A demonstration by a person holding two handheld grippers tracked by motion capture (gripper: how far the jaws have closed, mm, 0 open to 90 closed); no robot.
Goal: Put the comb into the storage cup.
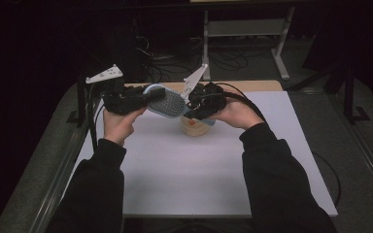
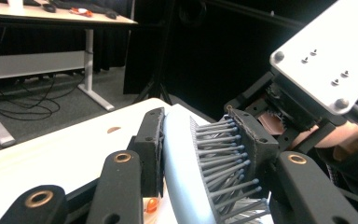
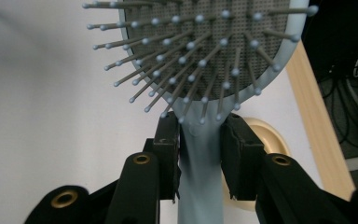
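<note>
Hairbrush (image 1: 167, 103): held above the bench (image 1: 199, 179), toward its far edge, near the middle of that edge. Left claw (image 1: 148, 97): at the brush's left, jaws across the head. Right claw (image 1: 190, 108): at the brush's right, jaws on either side of the handle. Cup (image 1: 195, 127): on the bench, directly below the right claw and the handle.

Both tongs, left (image 1: 148, 97) and right (image 1: 190, 108), are raised, clamped, nearly touching.
</note>
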